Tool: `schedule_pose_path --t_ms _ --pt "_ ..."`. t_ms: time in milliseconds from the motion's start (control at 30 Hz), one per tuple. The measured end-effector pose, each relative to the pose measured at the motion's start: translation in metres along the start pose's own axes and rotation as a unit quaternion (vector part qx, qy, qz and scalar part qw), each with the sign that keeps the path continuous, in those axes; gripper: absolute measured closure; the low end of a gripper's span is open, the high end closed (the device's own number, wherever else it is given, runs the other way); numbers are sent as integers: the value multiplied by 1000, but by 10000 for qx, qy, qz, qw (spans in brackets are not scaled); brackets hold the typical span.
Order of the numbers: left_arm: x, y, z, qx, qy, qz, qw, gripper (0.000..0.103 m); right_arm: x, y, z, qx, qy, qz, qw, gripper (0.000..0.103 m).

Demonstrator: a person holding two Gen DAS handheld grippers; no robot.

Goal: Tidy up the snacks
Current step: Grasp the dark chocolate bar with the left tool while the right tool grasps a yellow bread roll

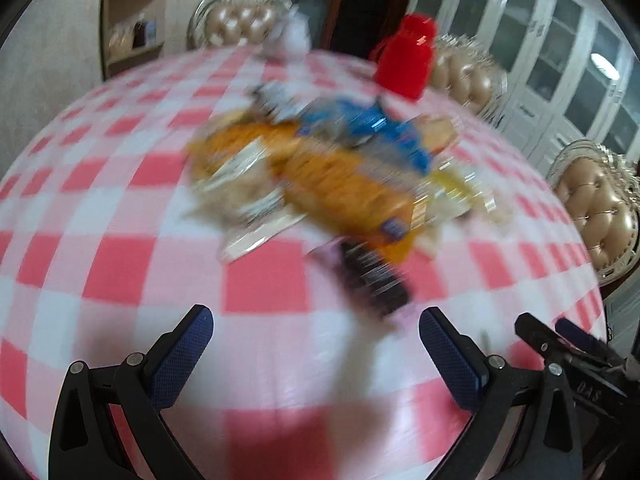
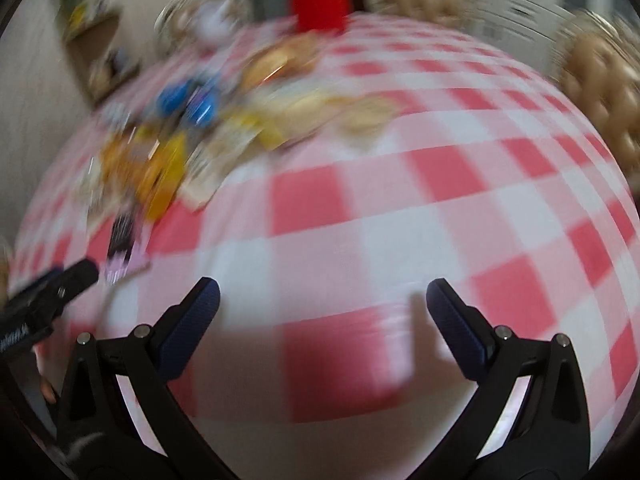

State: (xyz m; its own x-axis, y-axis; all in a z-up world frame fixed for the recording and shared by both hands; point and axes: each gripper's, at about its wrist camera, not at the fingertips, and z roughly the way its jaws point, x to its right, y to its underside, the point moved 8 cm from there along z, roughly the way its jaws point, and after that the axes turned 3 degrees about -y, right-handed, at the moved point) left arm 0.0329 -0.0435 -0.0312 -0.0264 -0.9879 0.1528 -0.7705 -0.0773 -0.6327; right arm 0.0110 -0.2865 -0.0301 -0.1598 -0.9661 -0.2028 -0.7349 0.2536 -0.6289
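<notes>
Both views were smeared by motion blur, so fine detail on the packets could not be read. The left gripper (image 1: 316, 328) hovered above the surface (image 1: 120, 208), which was covered in a red-and-white checked cloth, and its blue-padded fingers (image 1: 182, 360) stood wide apart with nothing between them. Just ahead of it lay the pile of snacks (image 1: 320, 160), heaped near the middle of the surface: an orange packet (image 1: 348, 192), a blue packet (image 1: 384, 132) lying over the far side of the heap, and a dark wrapper (image 1: 372, 280) nearest the fingertips. A red container (image 1: 408, 56) stood at the far edge of the surface, behind the pile. Padded chairs (image 1: 592, 208) ringed the far side, with white cabinets behind them.

The right gripper (image 2: 322, 300) hung over a bare stretch of cloth, its fingers (image 2: 188, 328) likewise spread apart and empty. From its view the snacks sat well off to the left, and the tip of the left gripper showed at the lower left edge, close to the dark wrapper.
</notes>
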Motion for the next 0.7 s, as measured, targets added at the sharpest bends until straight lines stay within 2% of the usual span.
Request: schedule_pose_path --t_ms 33,167,267,333,367,400,433,467,500,533,633,700 --pt "12 -4 2 27 -5 107 9999 0 10 -2 -5 150 -74 225 9996 0" --pt "43 -10 32 -340 -119 341 9988 0 33 -7 -15 488 -409 843 9944 0" --pt "52 -7 47 -445 -379 477 9972 4 34 -9 -24 762 -491 907 9917 0" --pt "50 -3 49 -465 -480 516 9964 11 31 -13 -27 873 -472 793 9919 0" --pt "49 -2 46 -404 -488 515 9967 21 26 -14 -25 848 -449 674 9931 0" --pt "48 -3 43 -354 -488 515 9969 39 24 -14 -23 824 -425 564 9941 0" --pt "41 0 40 -339 -559 578 9962 48 20 -14 -23 807 -406 464 9948 0" --pt "36 0 37 -295 -581 636 9958 61 18 -13 -24 797 -410 383 9952 0" --pt "29 2 34 -264 -508 652 9962 71 16 -13 -24 803 -432 324 9953 0" --pt "22 1 32 -221 -434 626 9968 75 16 -13 -24 804 -442 318 9953 0" --pt "-11 3 23 -171 -271 485 9983 76 15 -11 -23 773 -487 287 9954 0" --pt "-30 6 15 -107 -325 498 9982 77 4 -10 -20 621 -520 4 9967 0"
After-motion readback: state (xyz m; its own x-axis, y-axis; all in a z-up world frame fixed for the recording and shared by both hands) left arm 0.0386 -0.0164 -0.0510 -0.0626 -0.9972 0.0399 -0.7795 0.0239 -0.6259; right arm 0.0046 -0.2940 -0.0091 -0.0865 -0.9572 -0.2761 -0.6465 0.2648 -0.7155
